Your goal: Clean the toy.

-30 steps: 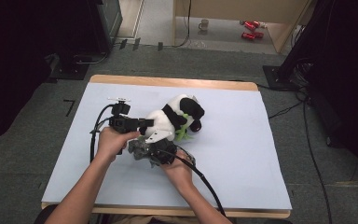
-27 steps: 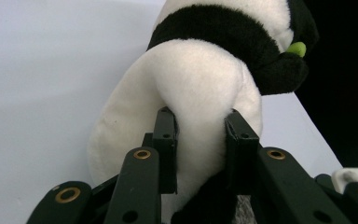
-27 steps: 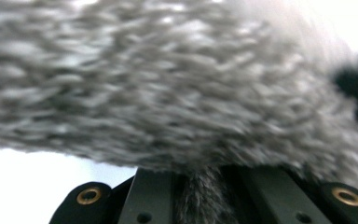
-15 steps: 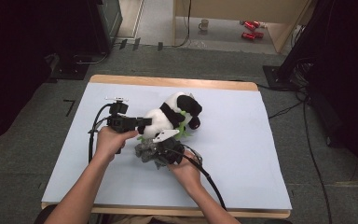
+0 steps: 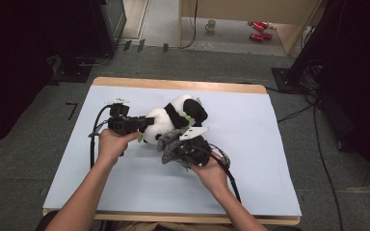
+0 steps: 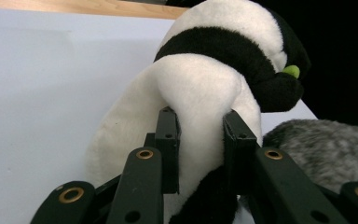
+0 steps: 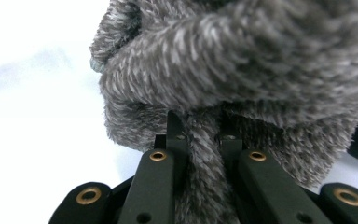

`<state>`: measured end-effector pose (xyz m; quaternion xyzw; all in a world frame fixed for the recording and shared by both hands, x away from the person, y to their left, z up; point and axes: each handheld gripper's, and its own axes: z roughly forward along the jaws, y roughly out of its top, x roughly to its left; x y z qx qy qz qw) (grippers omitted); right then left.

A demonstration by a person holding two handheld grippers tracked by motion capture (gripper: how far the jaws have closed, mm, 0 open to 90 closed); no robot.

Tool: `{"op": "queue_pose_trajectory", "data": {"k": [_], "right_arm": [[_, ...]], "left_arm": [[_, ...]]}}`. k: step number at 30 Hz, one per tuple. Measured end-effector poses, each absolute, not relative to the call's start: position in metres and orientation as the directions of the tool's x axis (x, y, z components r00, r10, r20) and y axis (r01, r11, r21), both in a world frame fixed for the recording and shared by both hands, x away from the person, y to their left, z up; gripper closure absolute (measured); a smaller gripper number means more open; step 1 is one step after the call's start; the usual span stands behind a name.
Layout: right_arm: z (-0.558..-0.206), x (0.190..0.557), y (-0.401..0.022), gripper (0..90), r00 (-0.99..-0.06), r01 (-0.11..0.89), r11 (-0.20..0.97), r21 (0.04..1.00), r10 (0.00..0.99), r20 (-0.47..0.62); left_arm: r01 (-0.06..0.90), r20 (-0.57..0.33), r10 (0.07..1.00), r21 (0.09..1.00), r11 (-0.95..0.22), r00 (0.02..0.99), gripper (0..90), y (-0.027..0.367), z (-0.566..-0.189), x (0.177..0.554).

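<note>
My left gripper [image 6: 198, 140] pinches the panda [image 5: 171, 120] at mid-table; my right gripper [image 7: 200, 133] clamps the grey knit [image 5: 169, 143] just near of it — I'd hold the toy steady, stretch the knit evenly.

I see open mat [image 5: 279, 159] to the right of the panda [image 5: 166, 120] and bare mat along the near edge; the grey cloth [image 5: 169, 143] crowds the panda's near side, blocking my right gripper [image 5: 180, 149]; the left gripper [image 5: 142, 124] closes off its left flank.
</note>
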<state>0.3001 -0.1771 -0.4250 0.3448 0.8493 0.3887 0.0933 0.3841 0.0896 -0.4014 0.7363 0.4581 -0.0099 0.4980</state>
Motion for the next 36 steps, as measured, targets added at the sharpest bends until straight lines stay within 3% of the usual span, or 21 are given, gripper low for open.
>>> {"op": "queue_pose_trajectory", "data": {"k": [12,18,26,31,36], "right_arm": [[-0.415,0.306,-0.230,80.2,-0.709,0.556,0.464,0.690,0.697,0.103],[-0.423,0.312,-0.258,80.1,-0.658,0.611,0.425,0.667,0.742,0.130],[-0.421,0.312,-0.281,79.8,-0.631,0.625,0.380,0.682,0.761,0.154],[-0.425,0.312,-0.283,79.2,-0.633,0.635,0.388,0.669,0.757,0.162],[-0.438,0.316,-0.283,78.2,-0.630,0.655,0.394,0.645,0.755,0.179]], "left_arm": [[0.592,-0.365,0.702,0.800,-0.101,0.612,73.0,0.118,-0.398,0.401],[0.627,-0.426,0.666,0.775,-0.081,0.612,73.1,0.128,-0.403,0.405],[0.724,-0.541,0.578,0.677,-0.133,0.611,73.2,0.139,-0.387,0.398],[0.733,-0.522,0.593,0.656,-0.181,0.613,72.5,0.137,-0.398,0.398],[0.670,-0.451,0.621,0.723,-0.166,0.641,66.5,0.139,-0.407,0.402]]}}
